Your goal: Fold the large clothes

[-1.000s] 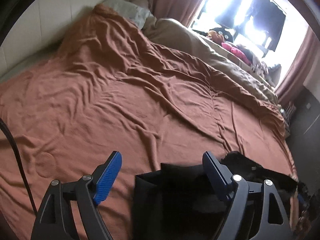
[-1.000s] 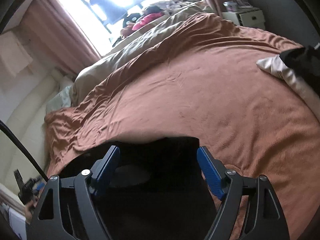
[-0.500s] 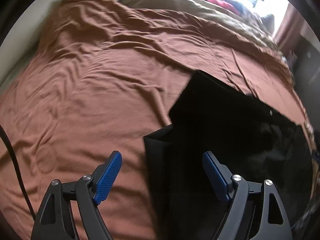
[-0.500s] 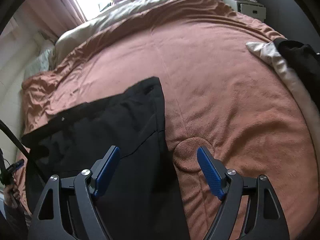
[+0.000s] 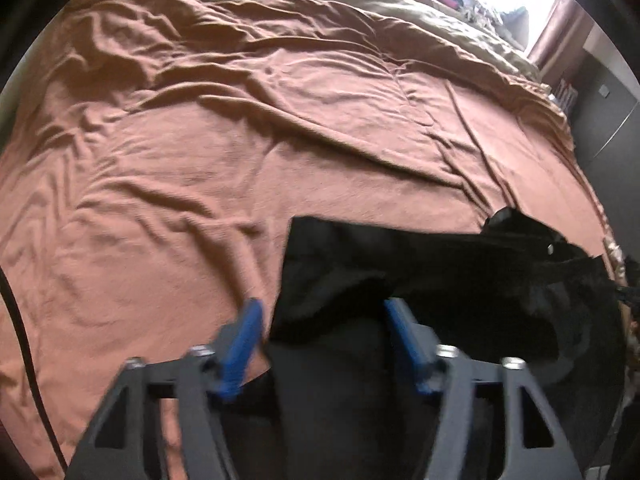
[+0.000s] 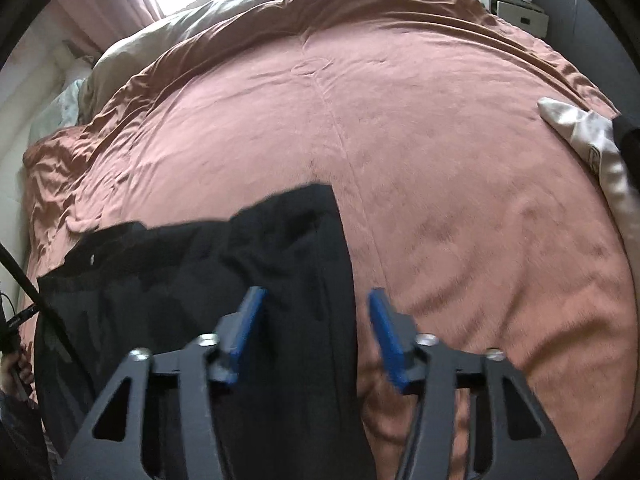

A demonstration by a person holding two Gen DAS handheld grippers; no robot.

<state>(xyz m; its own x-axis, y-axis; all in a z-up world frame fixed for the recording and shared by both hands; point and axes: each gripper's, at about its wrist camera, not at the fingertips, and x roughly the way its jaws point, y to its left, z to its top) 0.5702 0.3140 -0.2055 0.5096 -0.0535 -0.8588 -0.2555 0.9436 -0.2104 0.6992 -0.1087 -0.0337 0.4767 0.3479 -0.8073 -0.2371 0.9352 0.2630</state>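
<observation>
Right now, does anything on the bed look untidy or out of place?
Yes. The black garment lies rumpled on the brown cover, its far edge bunched, not flat. A pale cloth sits loose near the bed's edge.

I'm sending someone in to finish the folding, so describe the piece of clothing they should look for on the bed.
Start at the big bed with the wrinkled rust-brown blanket. At its near edge, lying on that blanket, is the black garment, spread fairly flat with a straight edge. It is the only large black item on the brown; the cream cloth lies apart at the bed's side.
</observation>
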